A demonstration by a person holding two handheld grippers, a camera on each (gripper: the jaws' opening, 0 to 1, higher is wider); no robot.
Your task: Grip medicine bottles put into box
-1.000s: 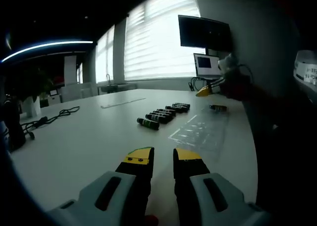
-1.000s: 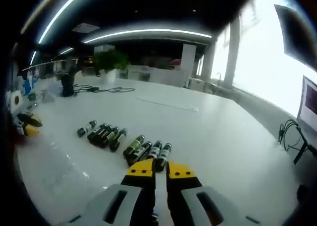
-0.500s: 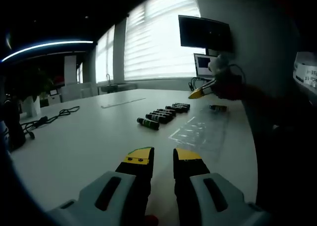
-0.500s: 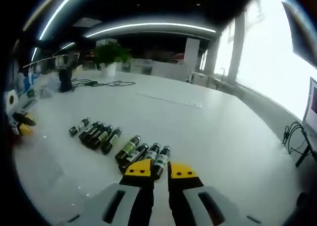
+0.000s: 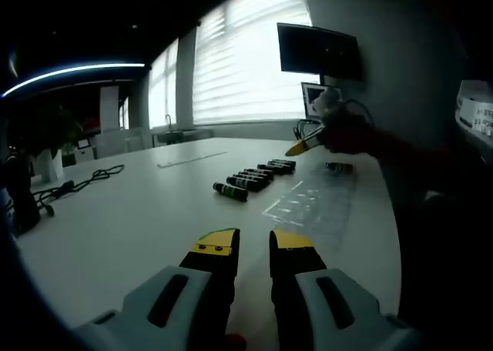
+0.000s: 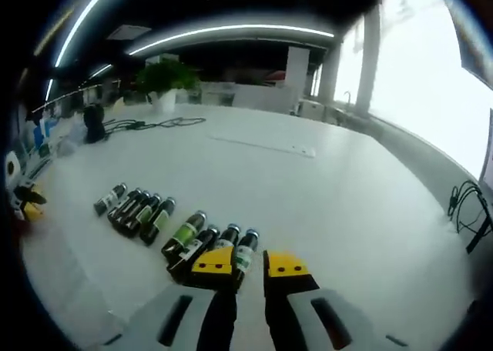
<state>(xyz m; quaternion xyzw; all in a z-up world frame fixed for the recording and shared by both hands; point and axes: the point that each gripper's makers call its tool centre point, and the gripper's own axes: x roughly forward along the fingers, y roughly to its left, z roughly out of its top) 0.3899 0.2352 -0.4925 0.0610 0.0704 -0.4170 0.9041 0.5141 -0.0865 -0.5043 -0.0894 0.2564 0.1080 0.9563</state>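
Several dark medicine bottles lie in a row on the white table. One bottle lies apart in front, and another bottle rests by the far end of a clear plastic box tray. My left gripper hovers low over the near table, its jaws a narrow gap apart and empty. In the left gripper view, my right gripper hangs above the row, held by a hand. In its own view my right gripper is slightly open just behind the nearest bottles; more bottles lie to the left.
A monitor and a laptop stand at the table's far end. A black cable and a potted plant are at the left. In the right gripper view, a flat strip lies mid-table and cables lie beyond.
My right gripper has moved over and down toward the nearest bottles, and its jaws have parted a little. The left gripper has stayed still.
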